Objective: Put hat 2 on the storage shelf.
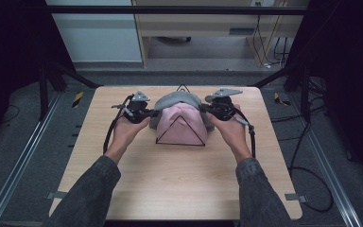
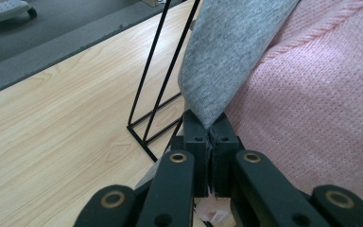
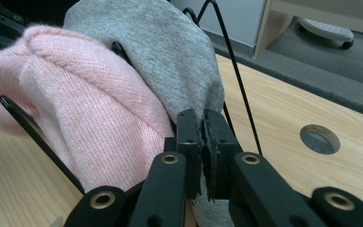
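1. Two hand-held grippers were at the far middle of the light wood-grain tabletop [image 1: 170, 184], one in each of the person's hands.
2. The left hand-held gripper [image 1: 147, 113] had its jaws closed on the edge of the grey jersey fabric cap [image 1: 177, 100]; in the left gripper view the cloth [image 2: 231, 52] was pinched between the two black jaws.
3. The right hand-held gripper [image 1: 207, 110] was clamped on the opposite edge of the same grey cap [image 3: 170, 56].
4. The grey cap sat on the far part of the thin black wire triangular stand [image 1: 157, 140], just behind and touching the pink knitted beanie [image 1: 182, 127], which covered the stand's near part.
5. The stand's wire legs [image 2: 156, 80] rested on the tabletop.
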Motion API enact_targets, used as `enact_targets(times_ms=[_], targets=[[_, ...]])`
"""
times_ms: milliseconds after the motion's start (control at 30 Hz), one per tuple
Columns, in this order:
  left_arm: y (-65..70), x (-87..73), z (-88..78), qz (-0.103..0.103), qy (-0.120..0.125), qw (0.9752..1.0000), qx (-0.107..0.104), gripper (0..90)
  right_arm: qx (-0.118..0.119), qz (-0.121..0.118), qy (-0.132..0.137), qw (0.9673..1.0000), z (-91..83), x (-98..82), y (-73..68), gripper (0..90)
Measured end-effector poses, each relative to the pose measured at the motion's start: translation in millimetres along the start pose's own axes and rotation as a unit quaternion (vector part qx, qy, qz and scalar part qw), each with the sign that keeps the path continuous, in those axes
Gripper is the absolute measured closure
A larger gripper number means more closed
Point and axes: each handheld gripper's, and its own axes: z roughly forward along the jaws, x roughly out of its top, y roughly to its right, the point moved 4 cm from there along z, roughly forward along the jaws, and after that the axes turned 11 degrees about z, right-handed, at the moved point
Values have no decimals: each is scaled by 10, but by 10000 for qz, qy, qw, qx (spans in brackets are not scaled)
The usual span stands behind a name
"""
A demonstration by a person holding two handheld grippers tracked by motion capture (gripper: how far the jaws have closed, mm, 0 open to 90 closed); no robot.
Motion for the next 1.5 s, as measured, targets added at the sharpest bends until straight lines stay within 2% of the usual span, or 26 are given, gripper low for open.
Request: enact_targets(times_ms=[167, 233, 300, 367, 500, 533, 600, 633, 733, 867, 1000, 1200, 1300, 1367, 1500], targets=[[11, -44, 34, 6, -59, 10000, -33, 874, 1, 14, -52, 10000, 14, -23, 3, 860], [4, -47, 31, -105, -1, 9999, -47, 866, -6, 10, -50, 10000, 17, -24, 2, 850], [-3, -48, 22, -178, 58, 9998, -32, 845, -21, -11, -51, 10000, 16, -26, 1, 818], [-9, -55, 6, -162, 36, 9999, -6, 809, -95, -54, -39, 9999, -2, -26, 3, 767], [-22, -62, -46, -207, 81, 9997, 80, 752, -158, -3, 31, 9999, -74, -25, 23, 674], [-23, -61, -69, -242, 131, 9996, 63, 741, -164, -4, 44, 9999, -96, -23, 26, 667], [-34, -67, -112, -488, 296, 9984, -58, 711, -151, -3, 57, 9999, -147, -14, 29, 631], [-47, -74, -141, -543, 327, 9980, -27, 702, -167, -2, 70, 9998, -179, -11, 31, 608], [-68, -98, -222, -438, 245, 9987, 114, 665, -229, 41, 91, 9997, -264, -22, 48, 545], [-53, -105, -293, -443, 189, 9988, 99, 627, -349, 58, 113, 9993, -343, -40, 67, 483], [-1, -99, -362, -340, 20, 9994, 105, 548, -424, 133, 143, 9989, -388, -32, 57, 407], [99, -61, -474, -260, -39, 9997, 18, 344, -422, 105, 57, 9990, -472, -28, -5, 267], [182, -35, -543, -220, 74, 9997, 6, 224, -484, 196, 44, 9986, -533, -42, -23, 160], [242, -33, -589, -96, 79, 9999, 48, 148, -596, 348, -25, 9976, -572, -65, -27, 97], [375, -61, -676, 62, 46, 9999, -68, 84, -679, 335, -49, 9971, -672, -139, -63, 72]])
